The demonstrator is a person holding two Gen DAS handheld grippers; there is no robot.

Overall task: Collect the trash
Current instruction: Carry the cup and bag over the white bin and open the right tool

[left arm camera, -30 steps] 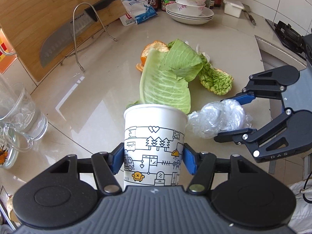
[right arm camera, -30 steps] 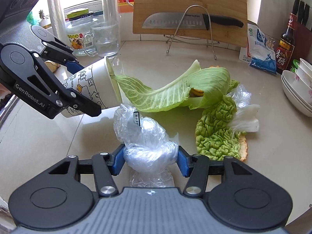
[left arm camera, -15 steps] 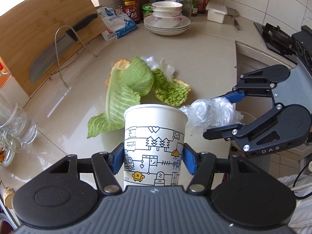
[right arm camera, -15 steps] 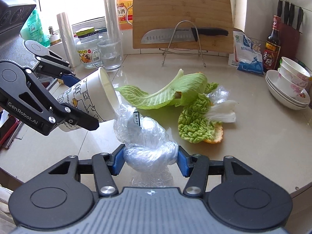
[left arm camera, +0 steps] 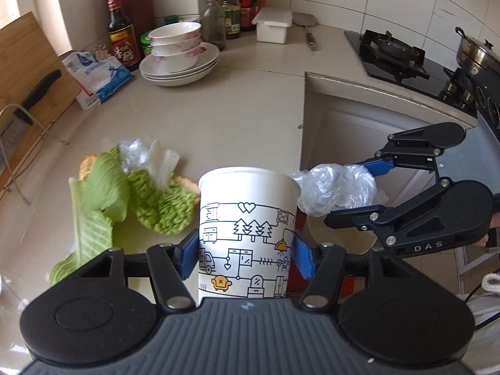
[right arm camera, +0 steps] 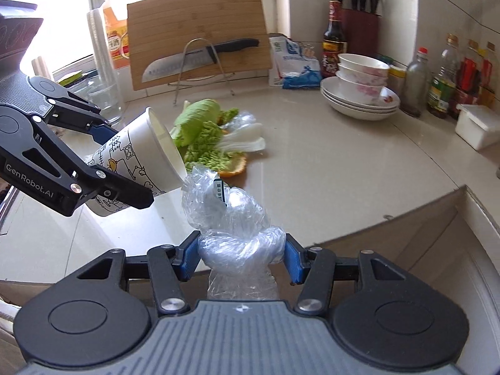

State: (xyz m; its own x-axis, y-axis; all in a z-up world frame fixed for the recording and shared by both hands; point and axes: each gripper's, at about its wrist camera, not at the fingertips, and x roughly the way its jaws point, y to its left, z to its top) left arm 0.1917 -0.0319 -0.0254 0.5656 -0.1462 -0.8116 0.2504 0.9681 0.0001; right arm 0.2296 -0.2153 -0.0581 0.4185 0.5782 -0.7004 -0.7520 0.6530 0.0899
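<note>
My left gripper [left arm camera: 245, 254] is shut on a white printed paper cup [left arm camera: 247, 234], held above the counter's front edge; it shows tilted in the right wrist view [right arm camera: 137, 168]. My right gripper [right arm camera: 242, 257] is shut on a crumpled clear plastic bag [right arm camera: 232, 222], which touches the cup's rim [left arm camera: 336, 187]. Cabbage leaves [left arm camera: 100, 197], orange peel [right arm camera: 232, 168] and another bit of plastic [left arm camera: 132, 156] lie on the counter [left arm camera: 218, 115] beyond the cup.
Stacked bowls on plates [left arm camera: 178, 56], a blue-white packet [left arm camera: 98, 78], sauce bottles [left arm camera: 120, 40] and a white box [left arm camera: 273, 25] stand at the back. A cutting board with knife [right arm camera: 200, 56] leans on a rack. A stove [left arm camera: 403, 59] is right.
Both grippers have pulled back from the counter toward its front edge with the cup and bag in them. The cabbage leaf no longer leans on the cup.
</note>
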